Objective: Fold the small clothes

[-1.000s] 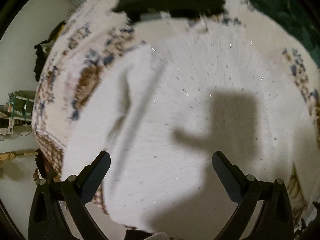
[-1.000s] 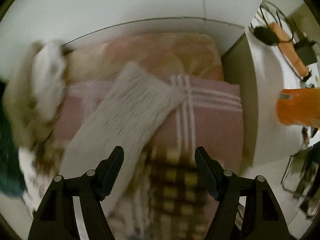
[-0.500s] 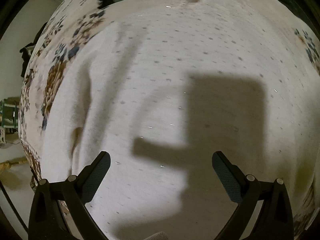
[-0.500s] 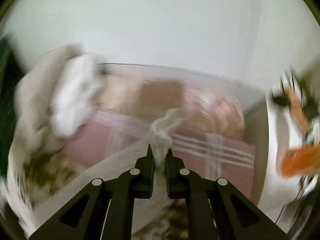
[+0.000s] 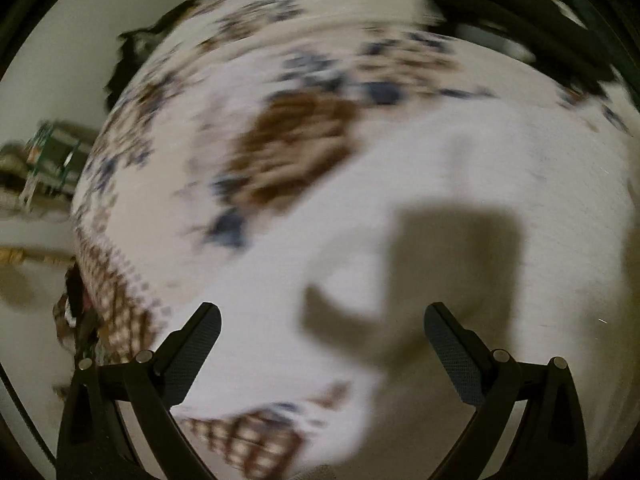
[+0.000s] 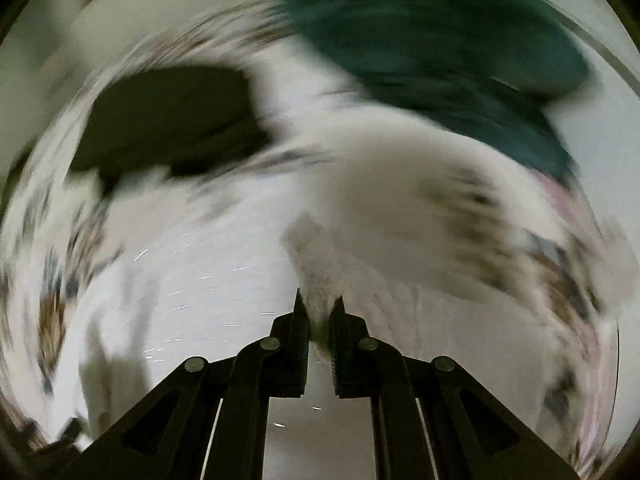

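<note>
A white garment with small specks [image 5: 460, 208] lies spread on a patterned bedspread [image 5: 288, 152]. My left gripper [image 5: 322, 332] is open and empty, hovering just above the garment near its left edge. My right gripper [image 6: 319, 312] is shut on a bunched fold of the same white garment [image 6: 316, 276], holding it over the spread part [image 6: 208, 280]. Both views are blurred by motion.
A black garment [image 6: 168, 124] lies on the bedspread beyond the white one; it also shows in the left wrist view [image 5: 520, 28]. A dark teal cloth [image 6: 440, 60] lies at the far right. The bed's edge and floor [image 5: 36, 240] are to the left.
My right gripper, shut on the garment since half a second ago, swung from facing the pink blanket and wall to facing the bed. My left gripper shifted left toward the garment's edge, still open.
</note>
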`<state>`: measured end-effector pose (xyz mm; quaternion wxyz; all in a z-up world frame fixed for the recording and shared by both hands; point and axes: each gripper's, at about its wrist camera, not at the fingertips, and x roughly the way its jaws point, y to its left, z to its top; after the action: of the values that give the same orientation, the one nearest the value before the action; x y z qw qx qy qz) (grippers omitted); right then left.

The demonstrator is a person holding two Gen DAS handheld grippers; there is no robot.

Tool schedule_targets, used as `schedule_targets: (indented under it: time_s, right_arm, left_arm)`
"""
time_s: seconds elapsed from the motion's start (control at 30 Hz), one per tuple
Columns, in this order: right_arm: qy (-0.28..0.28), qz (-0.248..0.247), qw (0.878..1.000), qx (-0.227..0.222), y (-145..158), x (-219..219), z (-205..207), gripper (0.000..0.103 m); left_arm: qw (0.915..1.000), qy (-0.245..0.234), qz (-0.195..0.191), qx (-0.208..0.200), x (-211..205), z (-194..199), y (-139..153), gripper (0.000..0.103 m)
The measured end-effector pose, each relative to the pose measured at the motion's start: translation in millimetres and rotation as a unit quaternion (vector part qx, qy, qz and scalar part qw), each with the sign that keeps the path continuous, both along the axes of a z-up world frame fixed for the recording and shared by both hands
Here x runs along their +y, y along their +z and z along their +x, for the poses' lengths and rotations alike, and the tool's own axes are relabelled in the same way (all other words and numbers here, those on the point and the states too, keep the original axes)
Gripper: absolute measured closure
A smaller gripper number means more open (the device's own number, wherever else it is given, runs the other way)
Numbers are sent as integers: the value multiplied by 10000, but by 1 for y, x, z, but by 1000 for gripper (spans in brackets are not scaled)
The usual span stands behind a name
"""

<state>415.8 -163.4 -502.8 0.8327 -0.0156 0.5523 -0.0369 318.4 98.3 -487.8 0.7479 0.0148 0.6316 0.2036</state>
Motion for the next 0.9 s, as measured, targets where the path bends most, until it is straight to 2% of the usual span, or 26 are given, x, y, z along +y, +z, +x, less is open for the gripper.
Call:
schedule_targets:
  time_s: [0.07,0.17,0.33,0.4,0.47,0.5,0.53,0.57,0.6,0.63,0.7,0.8,0.9]
  right_arm:
    - [579,-236,9979,148,-28,67,12,94]
    - [1139,-479,9922,165,-43,152,22,94]
    - [1458,-574,9867,423,-57,219,22,94]
    - [1473,-422,9855,732,-49,216,22,92]
    - [1264,239,9859,1070,-36,192,23,86]
    - [1090,777,9827,1276,-33,171,21,73]
    - [972,1054,9802,1367,-31,156,20,56]
    - [806,1333,9774,1430,-28,137,16,50]
    - [586,1493,9759,1480,-23,112,8,42]
    - [436,1521,9756,1520,-20,95,1,41]
    - [196,1537,9735,1681,-19,63,-16,41]
    - [-118,1530,9688,1944,-23,24,-37,41]
    - [-294,1408,9663,2135,-32,2,-58,41]
  left_arm:
    - [9995,296,56,27,34,-9,-2,0]
    - [9972,741,85,80,80,-27,-7,0]
    - [9914,1289,65,218,129,-57,-18,0]
    - [9880,1516,-59,283,145,-69,-22,0]
    - [9834,1772,-265,284,160,-83,-22,0]
    - [9791,1981,-422,202,170,-96,-19,0]
    - [9753,2142,-526,128,178,-108,-16,0]
    - [9713,2293,-624,89,182,-121,-14,0]
    - [9653,2482,-807,51,189,-136,-14,0]
    - [9586,2661,-1010,7,196,-149,-15,0]
    - [9401,3109,-1398,-41,207,-178,-22,0]
    - [9029,3829,-1952,-90,221,-214,-44,0]
    - [8562,4477,-2560,-324,229,-232,-73,1]
